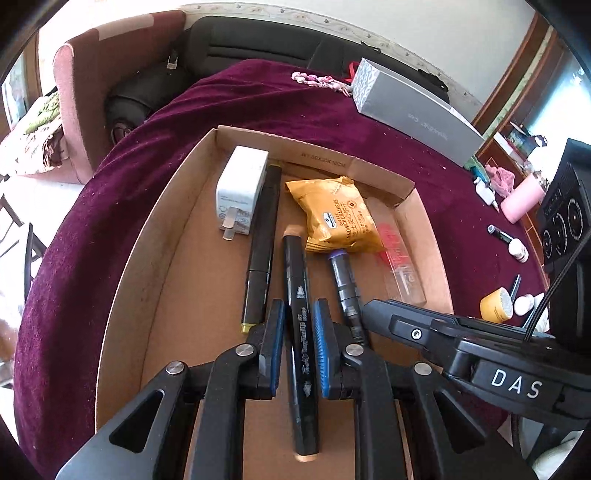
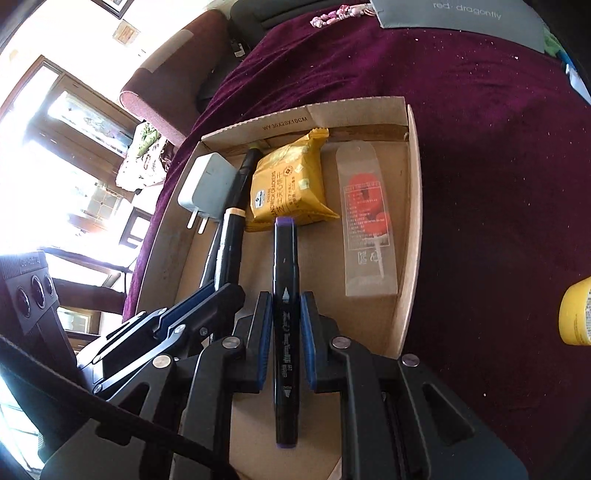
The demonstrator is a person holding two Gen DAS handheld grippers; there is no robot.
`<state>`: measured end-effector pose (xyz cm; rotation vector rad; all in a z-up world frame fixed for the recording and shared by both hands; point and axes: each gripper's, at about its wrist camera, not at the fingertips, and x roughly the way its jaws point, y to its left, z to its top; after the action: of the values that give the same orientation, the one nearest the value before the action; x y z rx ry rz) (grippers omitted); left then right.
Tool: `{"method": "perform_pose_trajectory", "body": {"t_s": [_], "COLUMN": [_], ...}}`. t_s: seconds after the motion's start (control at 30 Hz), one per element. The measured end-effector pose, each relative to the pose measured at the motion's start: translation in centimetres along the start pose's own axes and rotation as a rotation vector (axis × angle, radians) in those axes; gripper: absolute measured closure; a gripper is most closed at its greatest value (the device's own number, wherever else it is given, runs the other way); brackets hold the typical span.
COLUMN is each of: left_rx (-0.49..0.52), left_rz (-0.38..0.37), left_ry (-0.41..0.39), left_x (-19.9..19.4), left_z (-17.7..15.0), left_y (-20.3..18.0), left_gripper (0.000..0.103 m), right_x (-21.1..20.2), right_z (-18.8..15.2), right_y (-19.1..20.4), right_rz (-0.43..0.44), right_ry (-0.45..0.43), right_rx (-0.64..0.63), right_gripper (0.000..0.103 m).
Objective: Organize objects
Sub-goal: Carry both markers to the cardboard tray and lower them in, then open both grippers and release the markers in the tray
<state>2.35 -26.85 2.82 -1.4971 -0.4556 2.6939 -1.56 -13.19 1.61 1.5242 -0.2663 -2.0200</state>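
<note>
Honestly, each marker is pinched by a closed claw: left gripper [image 1: 299, 325] on the tan-tipped marker [image 1: 301, 332], right gripper [image 2: 283, 325] on the purple-tipped marker [image 2: 283, 314]; a crooked drop could knock the neighbouring marker [image 1: 260, 243] inside the box [image 1: 147, 258].

My cardboard box [image 2: 402, 206] wall reads "WY 30X20X10CM". The yellow snack packet [image 1: 334, 216] says "SANDWICH CRACKERS". The grey box [image 2: 461, 14] reads "red dragonfly". My other gripper's body [image 1: 517, 380] says "DAS".
</note>
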Motion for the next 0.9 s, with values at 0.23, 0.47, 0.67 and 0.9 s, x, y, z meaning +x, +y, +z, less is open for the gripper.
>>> {"method": "perform_pose_trajectory", "body": {"t_s": [0.23,0.47,0.67,0.9], "left_rx": [-0.054,-0.092,-0.079,-0.085], "left_rz": [-0.048,-0.075,-0.094,-0.126], "left_ry": [-0.039,-0.049,-0.114,-0.159], "left_x": [-1.9,-4.5,-7.6,-9.6], "left_z": [-0.2,-1.4,-3.3,-4.4], "left_y": [0.9,1.5,0.3,-0.7], "left_gripper": [0.070,0.056,0.050,0.050], "right_x": [-0.9,-3.8,-6.3,-9.1], "right_z": [-0.4,-1.5,-3.1,-5.5], "right_y": [0.2,0.4,0.9,1.7], "right_rz": [-0.007,-0.023,-0.075,-0.210], "right_ry": [-0.035,-0.111,-0.172,-0.275], "right_rx": [-0.009,-0.032,-0.081,-0.171], "right_gripper": [0.079,0.058,0.053,0.053]}}
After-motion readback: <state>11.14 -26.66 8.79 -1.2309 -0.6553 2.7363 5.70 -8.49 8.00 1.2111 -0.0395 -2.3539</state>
